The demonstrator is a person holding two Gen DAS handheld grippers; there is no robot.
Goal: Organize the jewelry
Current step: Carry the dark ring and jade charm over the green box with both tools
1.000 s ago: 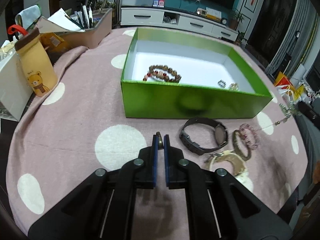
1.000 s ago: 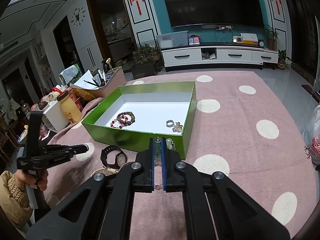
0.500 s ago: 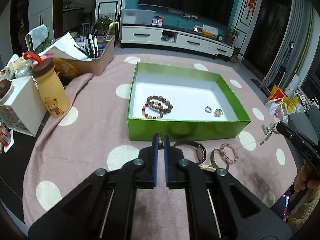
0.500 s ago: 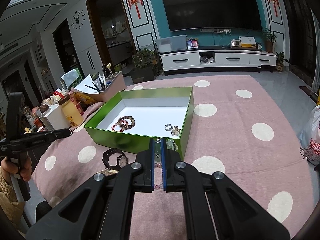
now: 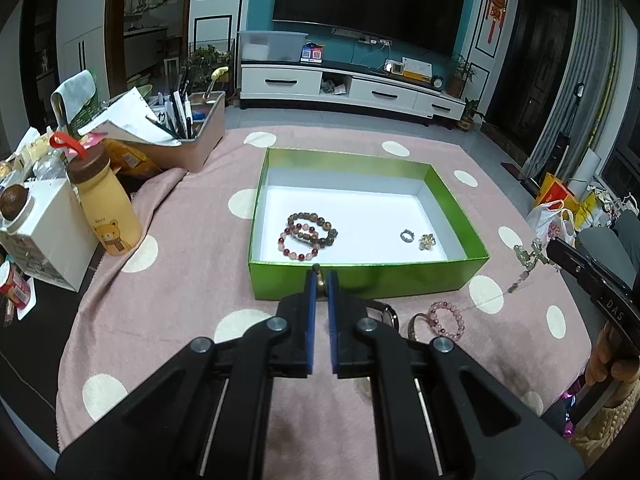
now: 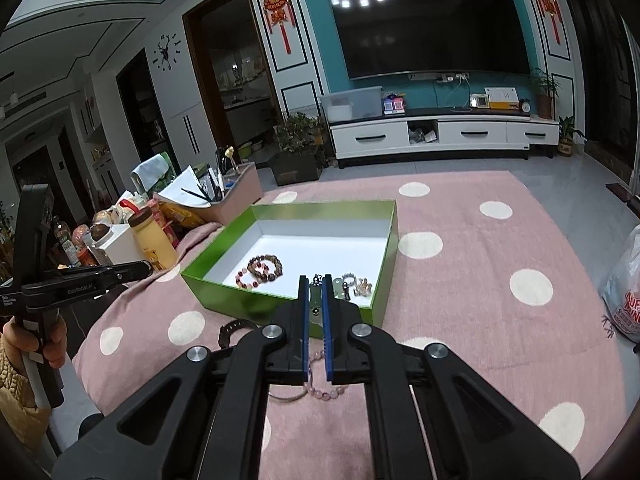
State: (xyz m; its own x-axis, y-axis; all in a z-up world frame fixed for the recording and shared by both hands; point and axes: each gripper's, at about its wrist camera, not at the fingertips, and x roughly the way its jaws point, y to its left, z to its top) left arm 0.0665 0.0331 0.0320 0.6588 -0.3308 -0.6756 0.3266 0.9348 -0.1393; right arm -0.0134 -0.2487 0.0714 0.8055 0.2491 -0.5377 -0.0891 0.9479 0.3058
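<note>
Left gripper (image 5: pixel 319 280), lower centre of its own frame: jaws pressed together on a small brass-coloured piece (image 5: pixel 318 273) that pokes out just above the blue pads; too small to identify.

Right gripper (image 6: pixel 316 280), lower centre of its frame: jaws pinching a necklace (image 6: pixel 315 298) with greenish and metal parts, a string of pink beads hanging below the pads. In the left wrist view the same necklace dangles at right of frame from the right gripper's tip, over the cloth beside the box.

Green box (image 5: pixel 360 280), centre of frame, open, white floor. Inside: two beaded bracelets (image 5: pixel 306 234), overlapping, at lower left of the floor; a silver ring (image 5: pixel 407 235) and a small gold piece (image 5: pixel 427 241) just beside it at lower right.

On the pink dotted cloth (image 5: pixel 160 300), below the box's near wall: a dark watch (image 6: pixel 234 328), a pink bead bracelet (image 5: pixel 446 319) and a brown bangle (image 5: pixel 414 322) partly hidden by the left gripper.

Yellow bear bottle (image 5: pixel 108 210) stands upright at left, off the cloth.
</note>
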